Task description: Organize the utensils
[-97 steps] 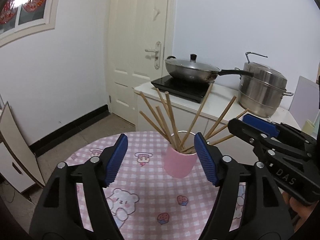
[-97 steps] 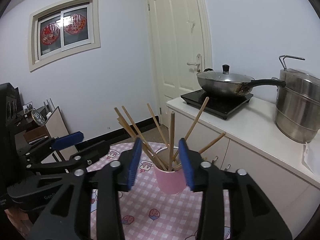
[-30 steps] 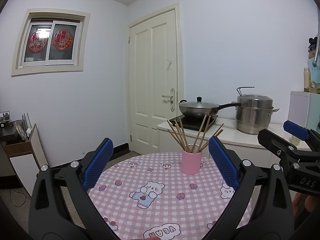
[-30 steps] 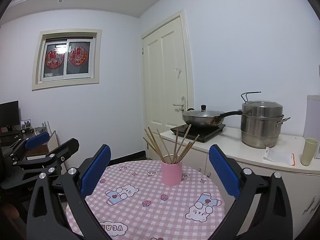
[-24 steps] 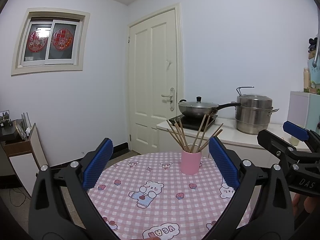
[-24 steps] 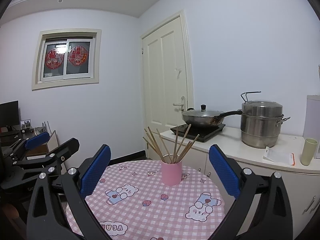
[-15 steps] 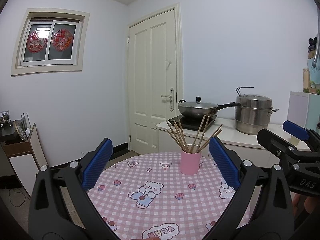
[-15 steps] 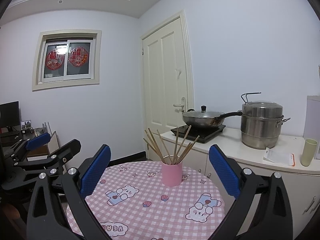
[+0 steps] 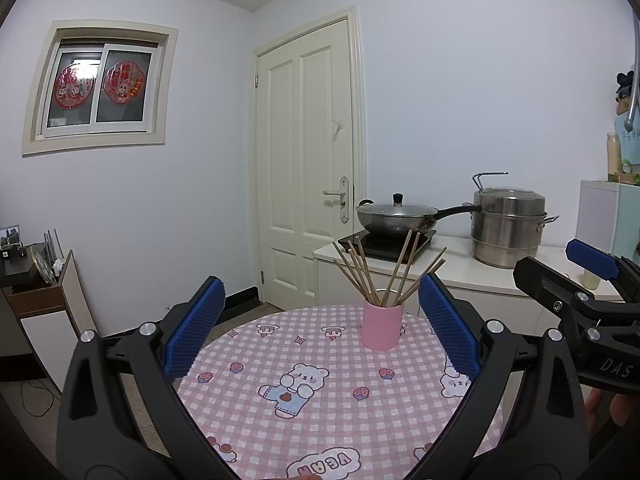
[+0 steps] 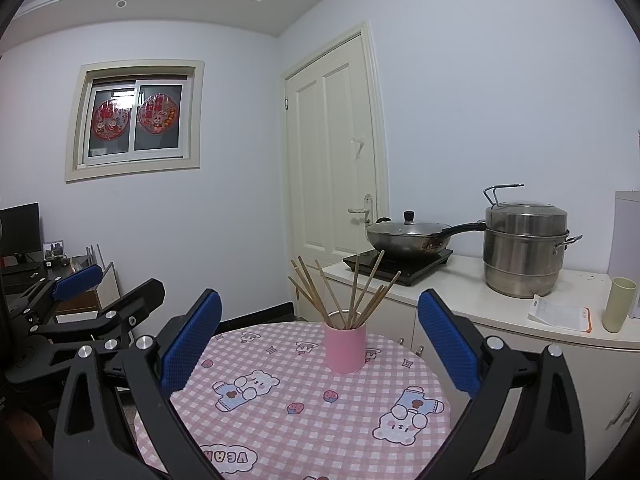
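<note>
We are holding the left gripper [image 9: 320, 330] and right gripper [image 10: 320, 338] jaws wide, empty, facing the wooden chopsticks [image 10: 348, 294] standing in the pink cylindrical cup [image 10: 345, 347] near the round checkered worktop's [image 10: 304, 412] far edge.

My round bench [image 9: 340, 408] carries a pink checked cloth [image 10: 304, 420] with bear prints. A pink cup [image 9: 381, 330] stands upright on the cloth near the far edge, holding wooden chopsticks [image 9: 384, 276].

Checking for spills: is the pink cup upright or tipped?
Upright: the pink cup stands on its base on the tablecloth, chopsticks fanning from its mouth.
</note>
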`<state>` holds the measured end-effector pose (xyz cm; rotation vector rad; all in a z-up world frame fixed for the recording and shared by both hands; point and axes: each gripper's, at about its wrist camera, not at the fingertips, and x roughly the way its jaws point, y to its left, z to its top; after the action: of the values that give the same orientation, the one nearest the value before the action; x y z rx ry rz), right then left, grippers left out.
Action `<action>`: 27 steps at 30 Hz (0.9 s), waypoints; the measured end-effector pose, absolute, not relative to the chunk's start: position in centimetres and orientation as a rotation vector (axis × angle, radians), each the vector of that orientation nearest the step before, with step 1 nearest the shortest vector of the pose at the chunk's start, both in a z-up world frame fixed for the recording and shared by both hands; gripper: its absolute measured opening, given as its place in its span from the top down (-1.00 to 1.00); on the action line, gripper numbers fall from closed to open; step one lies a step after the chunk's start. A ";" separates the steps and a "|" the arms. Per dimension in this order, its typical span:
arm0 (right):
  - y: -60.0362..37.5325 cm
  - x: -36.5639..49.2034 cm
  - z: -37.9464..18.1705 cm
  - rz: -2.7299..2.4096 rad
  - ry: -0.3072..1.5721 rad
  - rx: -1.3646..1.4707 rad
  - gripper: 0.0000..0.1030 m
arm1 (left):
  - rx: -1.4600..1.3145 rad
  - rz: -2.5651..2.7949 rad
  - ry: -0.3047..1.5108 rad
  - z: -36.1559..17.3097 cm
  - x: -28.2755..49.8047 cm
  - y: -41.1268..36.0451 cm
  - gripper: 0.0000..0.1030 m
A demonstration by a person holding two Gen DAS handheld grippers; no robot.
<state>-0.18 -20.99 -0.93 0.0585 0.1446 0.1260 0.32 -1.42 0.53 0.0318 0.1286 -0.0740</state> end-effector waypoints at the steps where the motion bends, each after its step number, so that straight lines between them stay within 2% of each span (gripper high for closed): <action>1: -21.0 -0.2 -0.9 0.126 0.144 0.058 -0.84 | 0.032 -0.075 0.128 0.5 0.3 -1.4 -0.86; 27: -21.3 0.0 -1.1 0.125 0.158 0.070 -0.84 | 0.037 -0.076 0.131 0.5 0.4 -1.3 -0.86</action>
<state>0.04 -21.25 -1.06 0.0703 0.1577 0.1252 0.39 -1.26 0.53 0.0371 0.1315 -0.0758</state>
